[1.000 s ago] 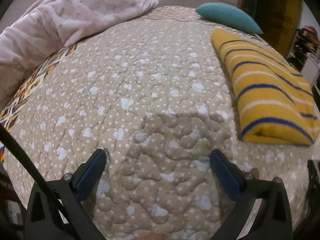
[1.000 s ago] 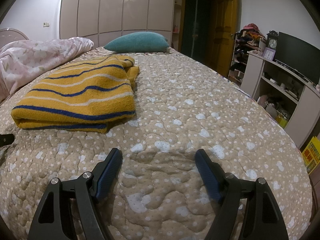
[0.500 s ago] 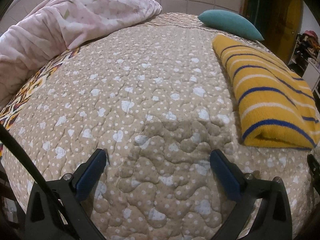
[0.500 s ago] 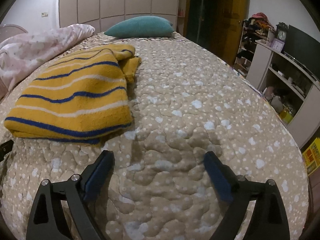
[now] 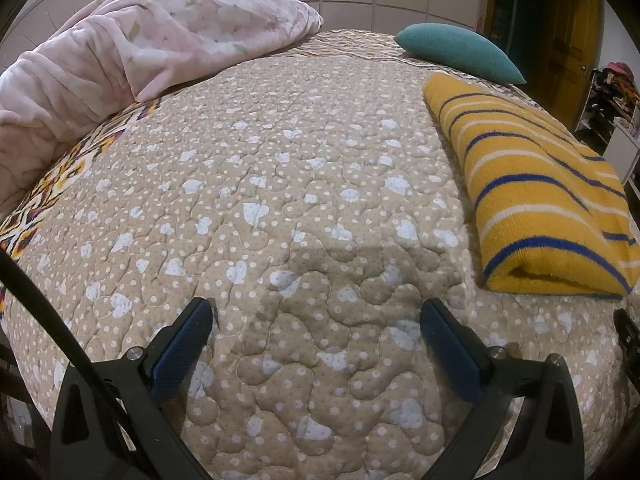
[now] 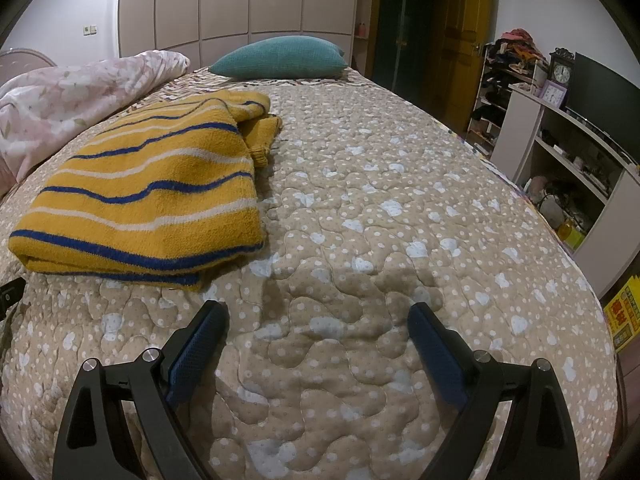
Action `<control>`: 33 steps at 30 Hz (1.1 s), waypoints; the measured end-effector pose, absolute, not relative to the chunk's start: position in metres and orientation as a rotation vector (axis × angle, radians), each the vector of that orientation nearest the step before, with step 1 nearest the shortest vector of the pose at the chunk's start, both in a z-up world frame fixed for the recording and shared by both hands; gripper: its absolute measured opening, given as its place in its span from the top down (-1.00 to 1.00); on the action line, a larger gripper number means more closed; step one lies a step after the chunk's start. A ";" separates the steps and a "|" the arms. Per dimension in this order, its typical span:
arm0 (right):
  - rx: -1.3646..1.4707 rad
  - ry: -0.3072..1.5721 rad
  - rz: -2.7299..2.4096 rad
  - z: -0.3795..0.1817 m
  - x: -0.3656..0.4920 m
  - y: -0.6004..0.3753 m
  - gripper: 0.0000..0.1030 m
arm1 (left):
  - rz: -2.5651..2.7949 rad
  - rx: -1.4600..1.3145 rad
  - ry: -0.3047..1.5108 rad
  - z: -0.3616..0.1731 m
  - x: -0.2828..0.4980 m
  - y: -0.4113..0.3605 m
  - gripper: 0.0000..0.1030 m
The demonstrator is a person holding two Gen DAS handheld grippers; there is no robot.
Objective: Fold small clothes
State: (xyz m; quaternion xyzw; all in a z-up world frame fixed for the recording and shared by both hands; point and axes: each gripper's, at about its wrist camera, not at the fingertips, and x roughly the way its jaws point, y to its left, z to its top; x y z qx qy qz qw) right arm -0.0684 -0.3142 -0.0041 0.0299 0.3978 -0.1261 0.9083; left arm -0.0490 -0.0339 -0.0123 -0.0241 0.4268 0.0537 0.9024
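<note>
- Sweater (image 6: 144,196), yellow knit with blue and white stripes, lies already folded on the quilted bedspread (image 5: 280,200), between your two grippers.
- Looks soft, thick, light, floppy; pinch the doubled near edge or a corner.
- Left gripper (image 5: 316,332) and right gripper (image 6: 318,330): both spread wide, empty, apart from the knit.
- Sleeve bunches at the far corner; underside hidden.

Sweater (image 6: 148,196): mustard yellow, blue and white stripes. Quilt (image 5: 304,184): tan, white dots, pale blue hearts. Pillow (image 6: 280,58): teal. Blanket (image 5: 132,52): pale pink, floral. Gripper pads (image 6: 198,350): blue.
</note>
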 end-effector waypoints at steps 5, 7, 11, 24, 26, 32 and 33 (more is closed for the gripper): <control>0.060 0.819 -0.265 -0.003 -0.070 -0.313 -0.85 | 0.112 -0.052 0.878 -0.012 -0.050 -0.034 -1.00; 0.060 0.819 -0.264 -0.003 -0.070 -0.313 -0.85 | 0.111 -0.052 0.878 -0.012 -0.050 -0.034 -1.00; 0.060 0.819 -0.264 -0.003 -0.071 -0.313 -0.85 | 0.110 -0.051 0.877 -0.012 -0.050 -0.034 -1.00; 0.059 0.818 -0.263 -0.004 -0.070 -0.312 -0.85 | 0.112 -0.051 0.869 -0.010 -0.051 -0.035 -1.00; 0.059 0.818 -0.263 -0.004 -0.071 -0.313 -0.85 | 0.112 -0.051 0.869 -0.010 -0.051 -0.035 -1.00; 0.059 0.817 -0.264 -0.003 -0.071 -0.313 -0.85 | 0.112 -0.050 0.868 -0.010 -0.050 -0.034 -1.00; 0.059 0.818 -0.263 -0.004 -0.071 -0.312 -0.85 | 0.112 -0.051 0.867 -0.010 -0.051 -0.034 -1.00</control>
